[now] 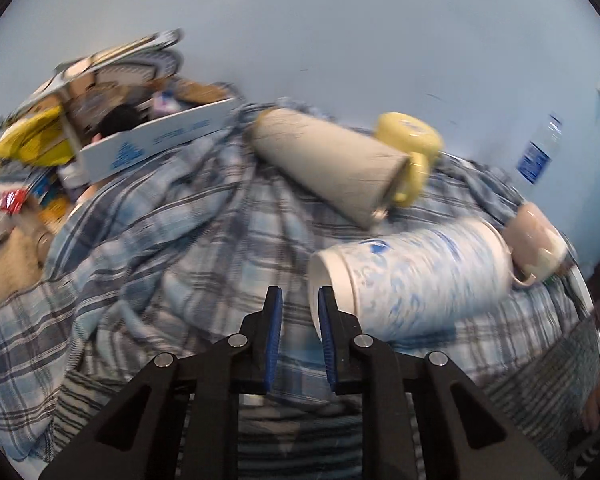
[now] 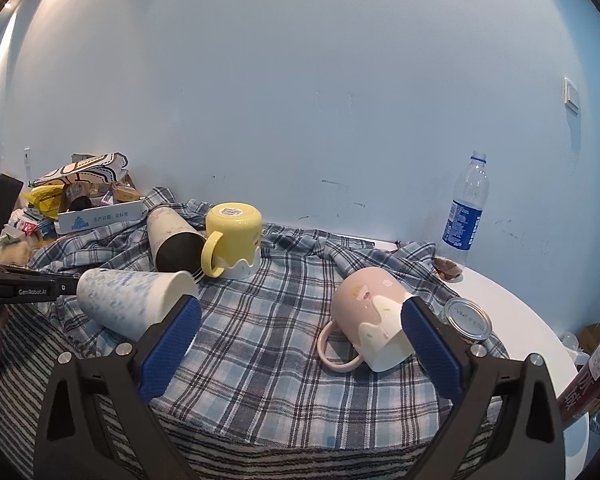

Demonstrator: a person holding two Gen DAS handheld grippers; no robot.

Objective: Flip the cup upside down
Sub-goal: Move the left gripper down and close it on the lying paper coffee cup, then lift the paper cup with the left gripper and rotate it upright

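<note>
A white cup with blue speckles (image 1: 416,276) lies on its side on the plaid cloth (image 1: 204,216); it also shows in the right wrist view (image 2: 132,300). My left gripper (image 1: 300,300) has a narrow gap between its fingers, with the cup's rim just right of it and nothing held. My right gripper (image 2: 300,320) is wide open above the cloth. A pink mug (image 2: 374,320) lies tilted just left of its right finger (image 2: 428,340). A yellow mug (image 2: 234,236) stands upside down. A grey tumbler (image 2: 172,240) lies on its side.
A clear water bottle (image 2: 466,212) stands by the wall at the right. A tin can (image 2: 468,320) lies beside the pink mug. A pile of boxes and snack bags (image 2: 76,196) sits at the back left. The white table edge (image 2: 540,332) curves at the right.
</note>
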